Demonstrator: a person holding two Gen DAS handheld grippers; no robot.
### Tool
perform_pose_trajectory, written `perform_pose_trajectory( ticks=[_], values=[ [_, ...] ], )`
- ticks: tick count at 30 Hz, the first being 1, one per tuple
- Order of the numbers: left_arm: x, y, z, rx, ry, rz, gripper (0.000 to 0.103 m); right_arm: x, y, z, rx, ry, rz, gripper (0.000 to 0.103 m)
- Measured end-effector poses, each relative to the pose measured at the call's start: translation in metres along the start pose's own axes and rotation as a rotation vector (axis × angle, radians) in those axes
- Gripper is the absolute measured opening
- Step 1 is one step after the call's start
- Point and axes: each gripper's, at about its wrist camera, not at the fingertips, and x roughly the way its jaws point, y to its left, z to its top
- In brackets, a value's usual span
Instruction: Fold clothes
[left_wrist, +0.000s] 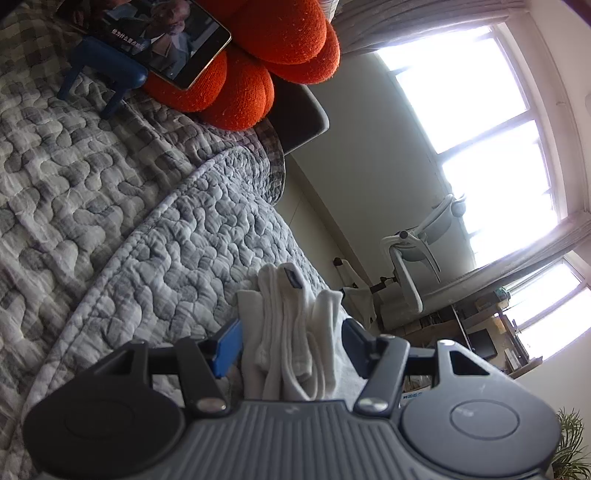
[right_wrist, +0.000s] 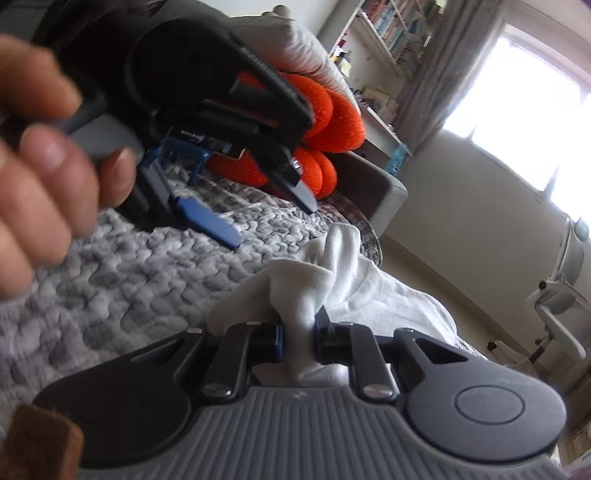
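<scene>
While bunched, white garment (right_wrist: 295, 295) in right gripper (right_wrist: 298, 334), seemingly pinched.

Both grippers share one build: the left gripper (left_wrist: 291, 347) and right gripper (right_wrist: 298, 334) have ribbed grey housings, round black discs either side, silver screws, black linkages, blue finger pads (left_wrist: 227, 347)

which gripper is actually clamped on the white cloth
The right gripper: its fingers pinch the white cloth. The left gripper stands open, blue fingers apart around the bunched fabric.
</scene>
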Motion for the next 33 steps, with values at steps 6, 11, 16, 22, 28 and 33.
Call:
perform_pose_trajectory(
  ticks=[6,11,16,22,28,33],
  values=[
    [0.008,-0.009,-0.005,0.066,0.031,0.015,0.06,-0.001,0.006,-0.003,-0.095,0.006,0.033,0.018],
    [0.007,-0.019,-0.007,0.141,0.018,0.044,0.06,0.003,0.012,-0.005,-0.149,0.023,0.036,0.021],
    [0.018,-0.028,-0.016,0.245,0.054,0.104,0.06,0.002,0.014,-0.004,-0.139,0.017,0.033,0.024],
    [0.024,-0.028,-0.02,0.311,0.062,0.19,0.058,-0.015,-0.001,0.003,-0.012,-0.015,0.118,0.046],
    [0.022,-0.033,-0.021,0.34,0.044,0.193,0.047,-0.016,-0.004,0.009,0.091,-0.012,0.174,0.024],
    [0.017,-0.035,-0.02,0.342,0.024,0.175,0.04,-0.007,-0.011,0.01,0.2,-0.011,0.216,0.02]
  ],
)
